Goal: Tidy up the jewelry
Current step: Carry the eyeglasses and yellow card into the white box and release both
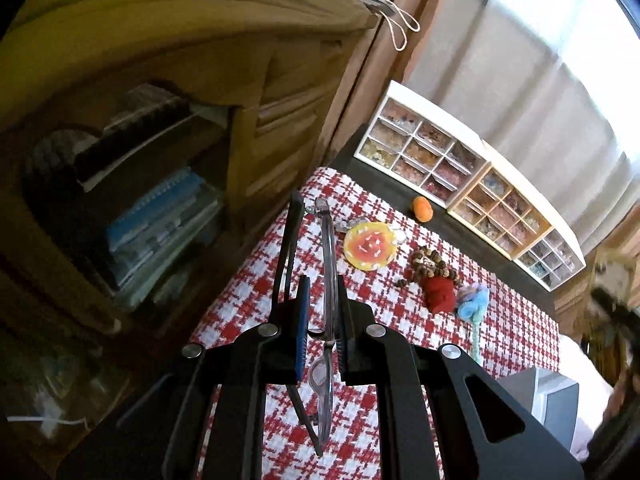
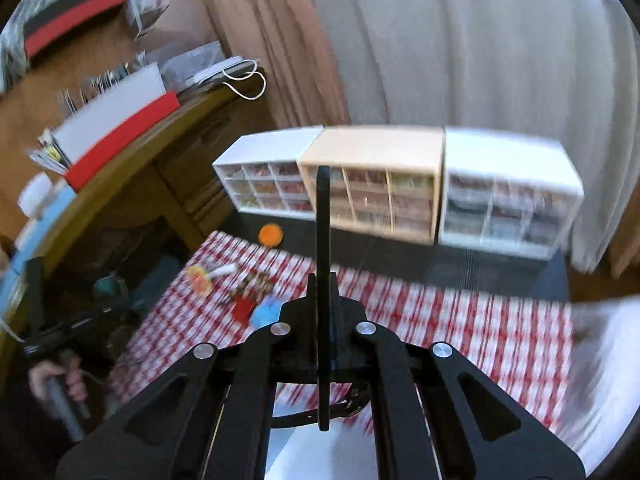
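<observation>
My left gripper (image 1: 320, 316) is shut on a pair of clear-framed glasses (image 1: 329, 264), held above the red checked cloth (image 1: 248, 320); a black glasses arm (image 1: 289, 240) sticks up beside them. My right gripper (image 2: 322, 292) is shut on a flat black piece (image 2: 322, 216) standing upright between its fingers. On the cloth lie a yellow-orange round charm (image 1: 370, 249), a brown bead bracelet (image 1: 430, 262) with a red tassel (image 1: 440, 298), and a blue fluffy charm (image 1: 472, 306). They also show blurred in the right wrist view (image 2: 248, 300).
Three small drawer organizers (image 2: 372, 184) full of beads stand in a row at the table's back, by the curtain. An orange ball (image 1: 422, 209) lies in front of them. A wooden cabinet (image 1: 180, 128) with books stands left. A grey box (image 1: 556, 396) sits at the right.
</observation>
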Motion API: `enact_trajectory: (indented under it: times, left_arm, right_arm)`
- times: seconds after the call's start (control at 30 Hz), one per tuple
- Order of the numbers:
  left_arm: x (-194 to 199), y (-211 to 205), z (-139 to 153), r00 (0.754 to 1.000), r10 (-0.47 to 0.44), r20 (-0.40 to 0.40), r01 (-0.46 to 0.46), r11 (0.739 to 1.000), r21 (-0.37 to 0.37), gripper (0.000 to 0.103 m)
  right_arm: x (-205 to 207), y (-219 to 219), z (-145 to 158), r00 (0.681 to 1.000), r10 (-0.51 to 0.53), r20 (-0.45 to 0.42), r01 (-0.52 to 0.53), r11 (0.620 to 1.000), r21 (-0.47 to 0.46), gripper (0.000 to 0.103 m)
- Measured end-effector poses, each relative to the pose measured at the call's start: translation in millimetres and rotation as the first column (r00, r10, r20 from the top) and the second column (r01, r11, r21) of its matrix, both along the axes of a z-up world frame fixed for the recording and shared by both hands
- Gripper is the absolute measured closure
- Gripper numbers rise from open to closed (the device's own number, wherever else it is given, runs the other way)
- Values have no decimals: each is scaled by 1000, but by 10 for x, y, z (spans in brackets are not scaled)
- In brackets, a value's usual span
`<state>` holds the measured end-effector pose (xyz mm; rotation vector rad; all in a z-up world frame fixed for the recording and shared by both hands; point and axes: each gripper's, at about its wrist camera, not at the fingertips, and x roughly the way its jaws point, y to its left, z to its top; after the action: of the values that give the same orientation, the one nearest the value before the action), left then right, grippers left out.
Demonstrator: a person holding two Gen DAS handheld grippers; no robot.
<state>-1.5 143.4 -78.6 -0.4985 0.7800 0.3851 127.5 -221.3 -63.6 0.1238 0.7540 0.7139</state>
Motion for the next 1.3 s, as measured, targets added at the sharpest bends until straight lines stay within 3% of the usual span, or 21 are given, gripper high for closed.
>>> enact_trajectory:
  times: [0.2, 0.37, 0.63, 0.77, 0.9, 1.1, 1.23, 1.3]
  left_arm:
    - [95, -167, 51, 996, -84, 14, 84, 996, -19, 91]
    - [168, -343, 160, 988, -149, 43, 149, 989, 2, 91]
    - [353, -811, 524, 947, -293, 131, 296, 955, -6, 91]
    - [431, -1219, 726, 899, -403, 172, 411, 911, -13, 91]
    - [521, -1664, 803, 834, -520, 185, 541, 837, -84, 91]
    - [664, -2349, 446, 750, -656, 87, 658, 728, -190, 91]
    - [766, -2504, 38, 741, -670, -30, 636, 717, -286, 91]
    - [821, -2549, -61, 739, -669, -82, 628, 728, -275, 91]
  right_arm:
    - [-280, -453, -297, 986, 4, -165, 8, 997, 75, 98]
    - [-437, -707, -542, 958, 16, -286, -2, 999, 52, 98]
    - [-485, -770, -977, 912, 4, -410, -14, 1000, -22, 98]
    - [-474, -750, -1156, 890, -1, -457, -15, 999, -30, 98]
    - [-473, -622, -1219, 878, 20, -478, -46, 998, -43, 98]
    - [-467, -596, -1179, 882, -26, -470, -17, 996, -86, 97]
    - [-495, -636, -1130, 892, -81, -445, 18, 989, -144, 96]
    - [-508, -643, -1132, 890, -88, -447, 24, 989, -147, 96]
